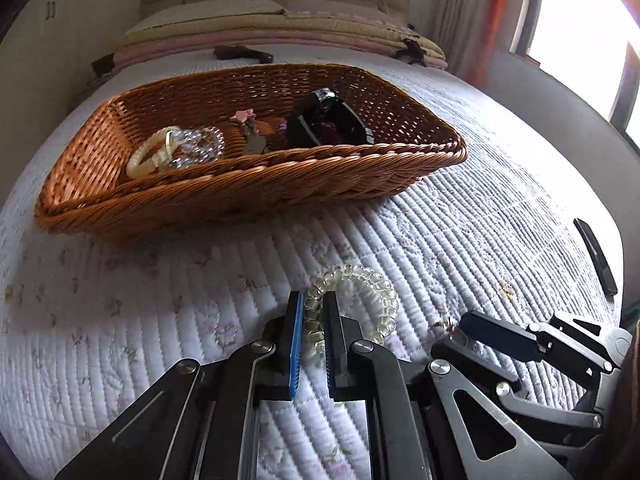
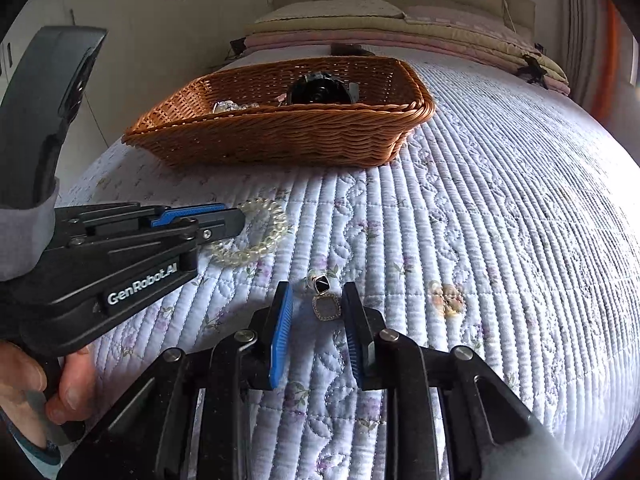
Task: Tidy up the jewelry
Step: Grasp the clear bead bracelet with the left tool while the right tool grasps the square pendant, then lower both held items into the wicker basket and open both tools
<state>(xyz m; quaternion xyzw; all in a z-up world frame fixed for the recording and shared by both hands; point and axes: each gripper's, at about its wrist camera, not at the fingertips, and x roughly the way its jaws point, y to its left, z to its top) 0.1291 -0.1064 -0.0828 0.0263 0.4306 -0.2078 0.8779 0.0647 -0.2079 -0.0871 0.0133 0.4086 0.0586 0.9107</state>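
Observation:
A clear spiral hair tie [image 1: 360, 300] lies on the quilted bed. My left gripper [image 1: 314, 300] is shut on its left side; it also shows in the right wrist view [image 2: 236, 220] with the hair tie [image 2: 260, 236]. My right gripper [image 2: 318, 300] is open around an earring with a black stone and a square pendant [image 2: 325, 300] lying on the quilt. The right gripper also shows in the left wrist view [image 1: 460, 330]. A wicker basket [image 1: 256, 188] further up the bed holds a cream bracelet [image 1: 152, 154], clear beads [image 1: 200, 146], a pink clip and a black item [image 1: 328, 120].
A dark phone-like object [image 1: 596, 256] lies at the bed's right edge. Folded quilts and pillows [image 1: 280, 28] are stacked at the headboard. A small beaded piece [image 2: 448, 296] lies on the quilt right of the right gripper. A window is at right.

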